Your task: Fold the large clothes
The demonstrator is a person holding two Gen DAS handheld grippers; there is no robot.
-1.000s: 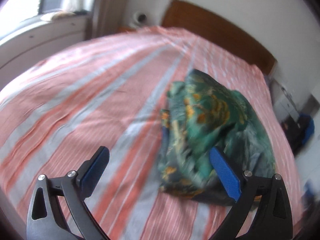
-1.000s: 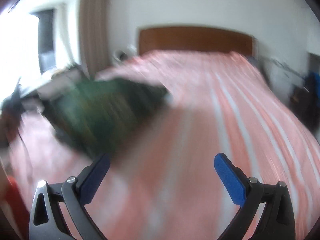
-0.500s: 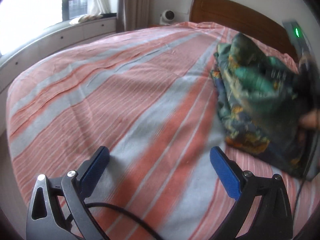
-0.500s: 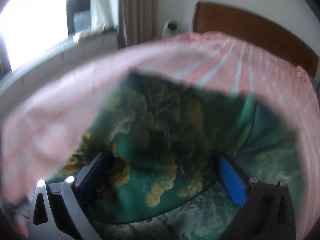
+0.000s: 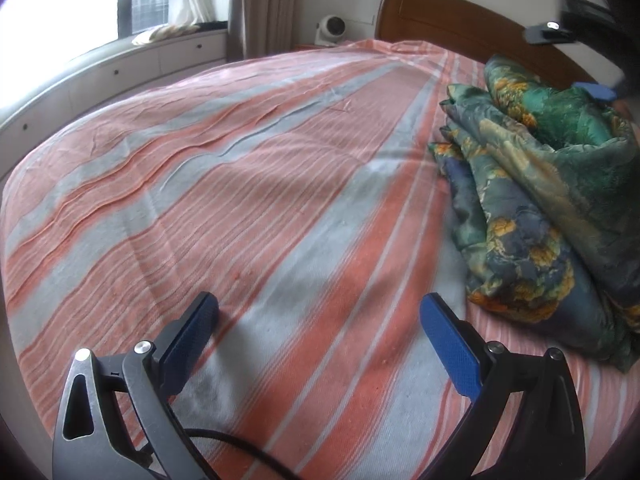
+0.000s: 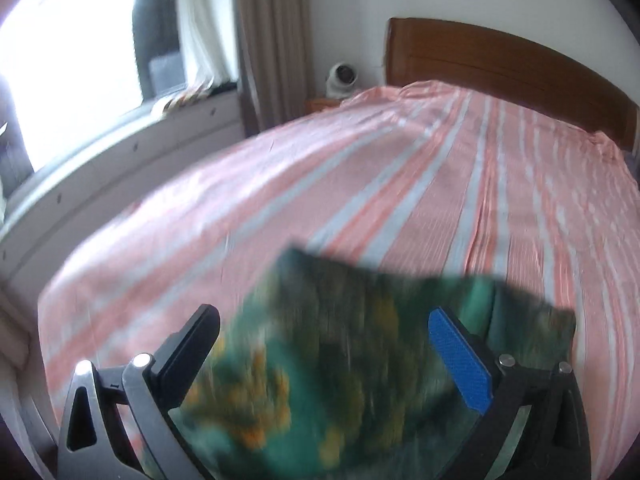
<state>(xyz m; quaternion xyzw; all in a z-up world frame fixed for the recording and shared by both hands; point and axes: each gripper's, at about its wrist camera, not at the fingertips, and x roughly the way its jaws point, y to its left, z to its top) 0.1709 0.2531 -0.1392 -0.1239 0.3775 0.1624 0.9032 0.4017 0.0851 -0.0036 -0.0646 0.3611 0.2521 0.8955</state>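
A green and blue floral garment [image 5: 536,208] lies bunched in a heap on the right side of the striped bed [image 5: 248,184]. My left gripper [image 5: 320,316] is open and empty, low over the bedspread to the left of the heap. My right gripper [image 6: 324,332] is open just above the garment [image 6: 340,368], which shows blurred between its fingers. Part of the right gripper [image 5: 596,90] shows at the far side of the heap in the left wrist view.
A wooden headboard [image 5: 460,28] stands at the far end of the bed. A small white fan [image 5: 331,29] sits on a bedside stand. A window sill with drawers [image 5: 120,72] and curtains [image 5: 256,4] run along the left. A black cable [image 5: 240,444] trails under my left gripper.
My right gripper has pulled back and up from the garment, so more of the bed shows beyond it. My left gripper has shifted slightly left, away from the heap.
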